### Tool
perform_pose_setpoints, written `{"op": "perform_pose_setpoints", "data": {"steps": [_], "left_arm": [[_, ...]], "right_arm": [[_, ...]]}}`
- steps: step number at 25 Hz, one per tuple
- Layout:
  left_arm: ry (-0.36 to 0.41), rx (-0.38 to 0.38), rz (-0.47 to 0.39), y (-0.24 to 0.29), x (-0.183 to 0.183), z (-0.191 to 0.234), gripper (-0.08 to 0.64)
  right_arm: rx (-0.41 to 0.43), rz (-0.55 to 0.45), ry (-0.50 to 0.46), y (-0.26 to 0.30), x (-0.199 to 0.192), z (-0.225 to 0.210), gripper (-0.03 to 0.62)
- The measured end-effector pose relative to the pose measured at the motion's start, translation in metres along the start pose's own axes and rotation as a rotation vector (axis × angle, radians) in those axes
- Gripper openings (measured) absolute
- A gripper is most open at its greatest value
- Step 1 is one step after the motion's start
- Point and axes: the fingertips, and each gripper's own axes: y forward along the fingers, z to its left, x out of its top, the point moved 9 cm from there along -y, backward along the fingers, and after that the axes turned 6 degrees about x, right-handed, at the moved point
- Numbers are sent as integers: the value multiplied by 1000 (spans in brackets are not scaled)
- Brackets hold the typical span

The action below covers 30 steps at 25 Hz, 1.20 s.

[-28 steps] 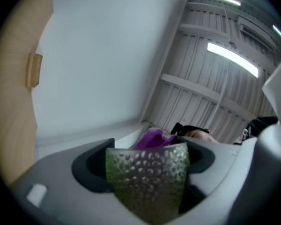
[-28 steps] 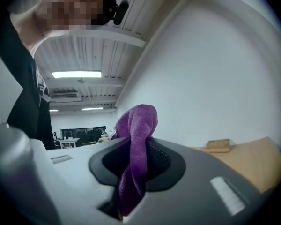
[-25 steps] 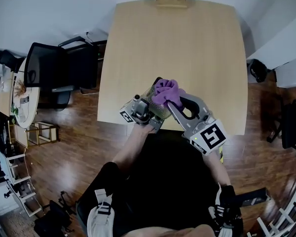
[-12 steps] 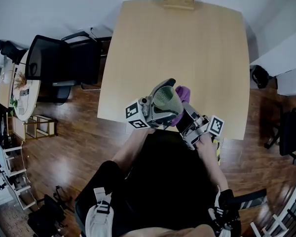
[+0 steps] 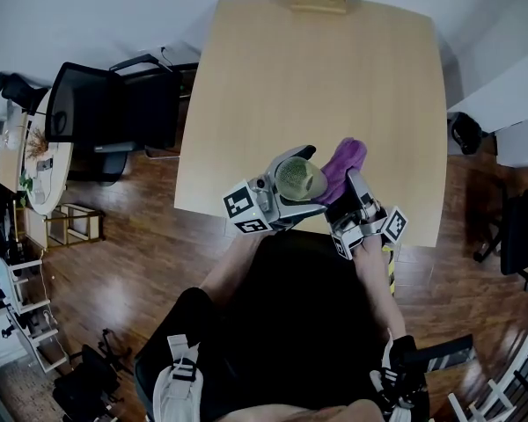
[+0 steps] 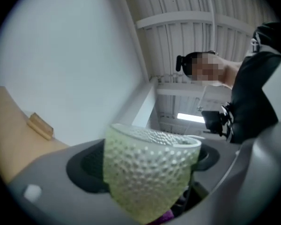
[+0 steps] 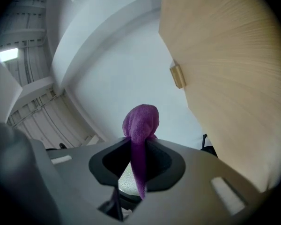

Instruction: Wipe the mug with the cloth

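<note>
Left gripper view has the mug (image 6: 147, 170) filling the space between the jaws: a pale green, dimpled vessel, tilted, with its rim towards the far wall. The left gripper (image 5: 290, 187) holds it off the table (image 5: 317, 77), in the air above the near edge, mouth turned up to the head view. Its jaws stand wide and have just been spreading a little further, yet the mug sits between them and is carried by them.

Just beside the mug, on its right, is the purple cloth (image 7: 140, 123). The right gripper (image 5: 350, 192) has its jaws pressed together on a fold of it, with a bunch sticking out past the tips and a tail hanging back. Behind that tail the right gripper view shows a bit of dimpled mug wall.

I judge the wiping to be under way, with cloth and mug at or near contact. The next move calls for pressing the bunched cloth to the wall or rim and rubbing while the left hand turns the mug.

No brand or lettering is readable on mug or cloth; the grippers' cubes carry only black-and-white square markers (image 5: 240, 207).
</note>
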Motion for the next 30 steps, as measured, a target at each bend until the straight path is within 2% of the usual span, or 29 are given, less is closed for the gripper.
{"op": "perform_pose_setpoints", "data": {"steps": [2,5,8,10,11,13,16,18,19,21,24,28,30], "left_arm": [[-31,-6,-30,-5,5,3,469],[-126,-42,-99,-9,10,10,445],[-262,-79,-223,-18,14,21,442],[-370,-126,-307,-26,17,28,437],[-413,-154,-340,-29,18,30,436],[-480,-211,-387,-32,21,31,434],[-504,-277,-406,-28,23,26,434],[-491,-308,-411,-25,22,22,434],[-491,-317,-427,-27,21,22,434],[-504,-319,-486,-33,22,25,431],[-504,-313,-554,-39,32,29,430],[-501,-328,-566,-47,34,32,430],[-499,-351,-551,-43,37,30,430]], "right_arm": [[-21,61,-40,5,-8,2,77],[-56,148,-114,17,-20,8,77],[-68,233,-221,31,-27,22,77],[-82,300,-328,41,-28,36,77],[-86,335,-410,47,-28,47,77],[-71,417,-647,70,-29,80,76],[-16,584,-1007,110,-51,122,77],[-17,712,-1157,125,-74,126,77],[-29,756,-1199,127,-82,123,77],[-59,777,-1217,121,-89,116,77],[-130,746,-1158,101,-80,100,75],[-315,761,-1086,73,-55,69,75],[-348,735,-1056,68,-46,69,76]]}}
